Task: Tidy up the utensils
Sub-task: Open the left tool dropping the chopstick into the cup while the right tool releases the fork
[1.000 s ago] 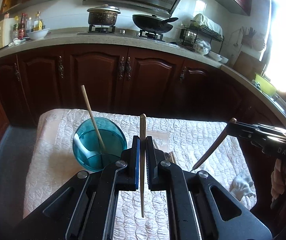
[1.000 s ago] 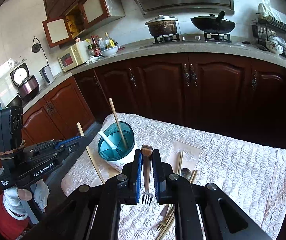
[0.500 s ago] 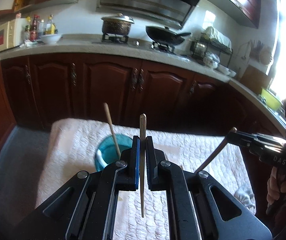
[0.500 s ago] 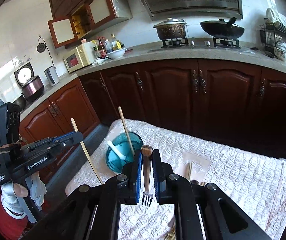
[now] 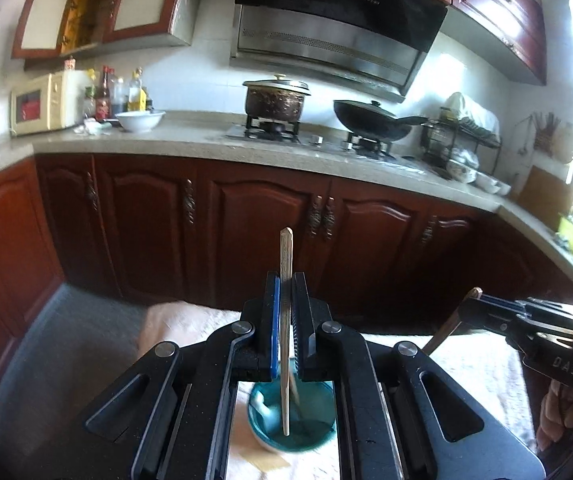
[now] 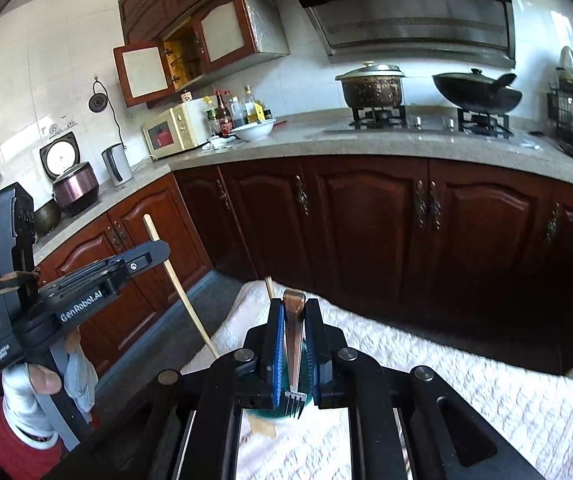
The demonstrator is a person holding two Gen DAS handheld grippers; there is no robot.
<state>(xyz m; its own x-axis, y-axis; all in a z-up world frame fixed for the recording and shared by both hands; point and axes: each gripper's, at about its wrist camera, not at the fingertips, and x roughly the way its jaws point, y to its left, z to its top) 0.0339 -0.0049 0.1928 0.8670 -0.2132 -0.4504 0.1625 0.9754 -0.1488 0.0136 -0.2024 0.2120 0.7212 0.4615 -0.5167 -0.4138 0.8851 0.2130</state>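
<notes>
1. The left gripper [image 5: 285,320] has its fingers [image 5: 270,312] clamped on a single wooden chopstick [image 5: 285,332], held upright; its lower tip hangs over the teal bowl [image 5: 318,440], just above the inside.
2. The right gripper [image 6: 294,344] is clamped on a metal fork [image 6: 294,360], tines down, with the same bowl showing teal behind the tines.
3. The step in hand looks like carrying two utensils to the bowl, which already holds a white spoon [image 5: 264,414] and another chopstick [image 6: 269,287] leaning out of it.
4. The next move probably calls for lowering each utensil into the bowl before the fingers part, one hand at a time so the two grippers do not crowd each other over the rim; the leaning chopstick could be knocked.
5. The bowl stands on a pale quilted cloth [image 6: 466,384] spread over the low counter.
6. Beyond lie dark wood kitchen cabinets [image 5: 246,232], a stone worktop, a lidded pot [image 5: 276,100] and a wok [image 5: 370,118] on the hob, a range hood and a microwave [image 5: 42,102].
</notes>
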